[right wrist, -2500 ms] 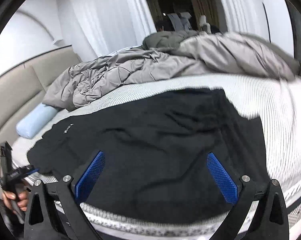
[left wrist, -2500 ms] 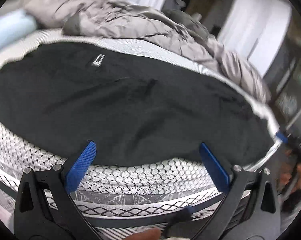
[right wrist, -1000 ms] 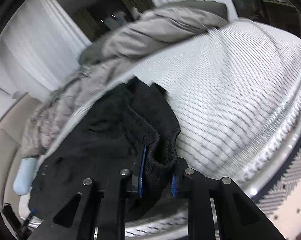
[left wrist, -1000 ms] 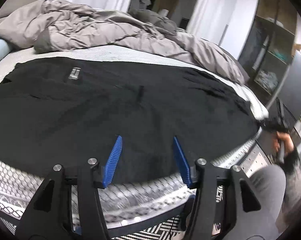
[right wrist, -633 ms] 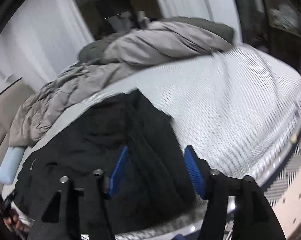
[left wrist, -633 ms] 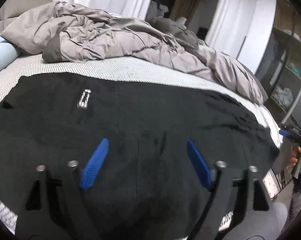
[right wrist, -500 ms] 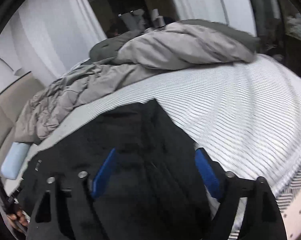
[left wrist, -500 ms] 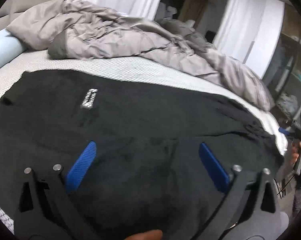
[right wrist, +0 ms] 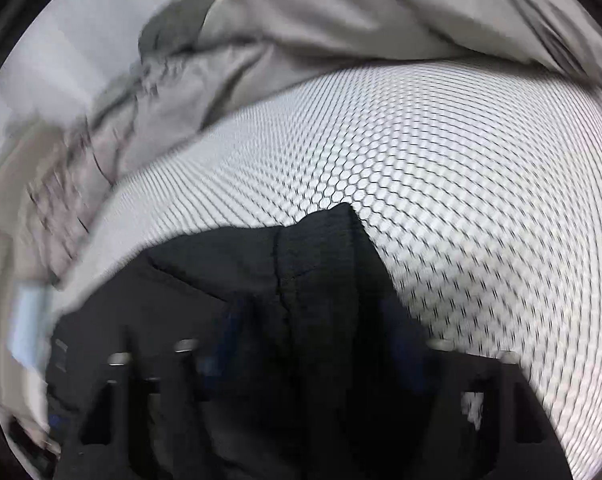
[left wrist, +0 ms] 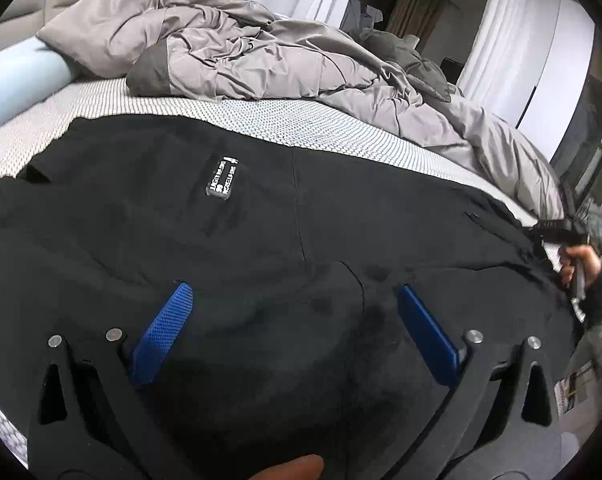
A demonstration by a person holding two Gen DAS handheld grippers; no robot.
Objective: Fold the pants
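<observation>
Now the black soft pants (left wrist: 141,220) lie spread flat along the near edge of the bed w/ the white dotted mattress (left wrist: 301,120). The left gripper (left wrist: 293,288) hangs over the middle of the pants, wide open, holding nothing. The right gripper (right wrist: 313,320) is at one end of the pants; its jaws are closing w/ black cloth between them, but the pads don't look to pinch it yet (blurry pic). I think the step is grabbing that end. Next: pinch tight, lift, then carry it over to the other end.
</observation>
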